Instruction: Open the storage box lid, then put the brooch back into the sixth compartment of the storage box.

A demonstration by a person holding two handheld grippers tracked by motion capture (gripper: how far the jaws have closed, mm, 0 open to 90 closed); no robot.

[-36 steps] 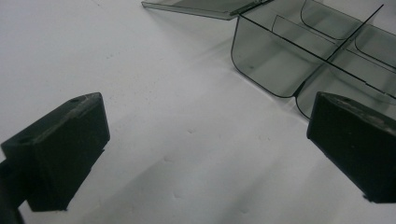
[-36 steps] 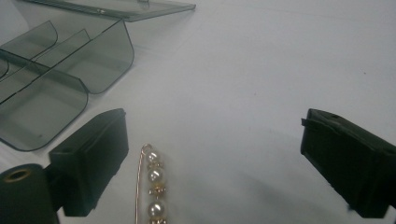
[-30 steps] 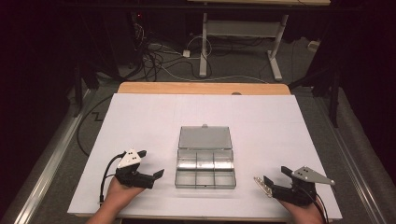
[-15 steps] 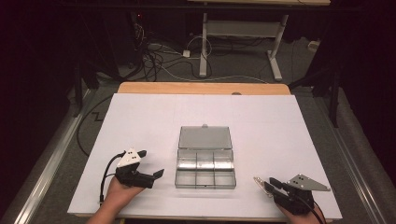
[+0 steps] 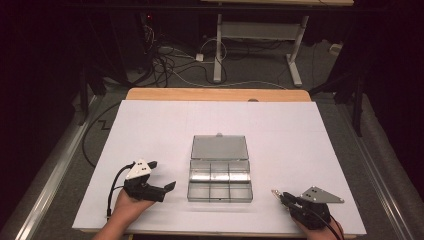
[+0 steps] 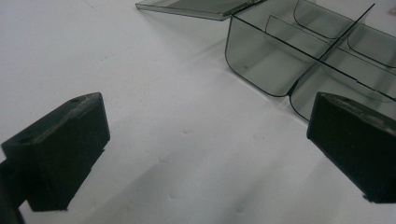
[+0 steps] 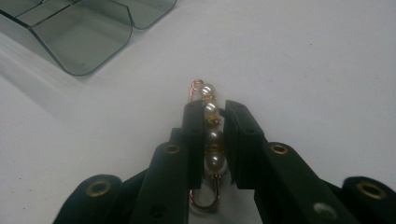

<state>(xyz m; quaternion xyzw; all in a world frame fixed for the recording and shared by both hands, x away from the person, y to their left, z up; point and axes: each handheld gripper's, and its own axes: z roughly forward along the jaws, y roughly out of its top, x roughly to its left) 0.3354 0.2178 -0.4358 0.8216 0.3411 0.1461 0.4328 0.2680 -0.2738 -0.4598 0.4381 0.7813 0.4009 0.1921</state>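
Gripping along its length, the right gripper (image 7: 214, 126) has just been closing on a copper-wire pin strung with four white pearl beads (image 7: 211, 135), low over the white tabletop (image 5: 150, 130) at the near right. The hold should be confirmed firm before the pin is carried left to the clear, smoky plastic compartment box (image 5: 220, 175), open at centre. The left gripper (image 5: 162, 189) waits wide and empty beside the box.

Glossy pearl pin (image 7: 210, 135), smoky clear-plastic box (image 5: 220, 176), matt white tabletop (image 5: 300, 135)

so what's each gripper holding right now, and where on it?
Right gripper has just closed on a pearl pin, jaws pressing the sides of its bead row. Left gripper is open, holding nothing.
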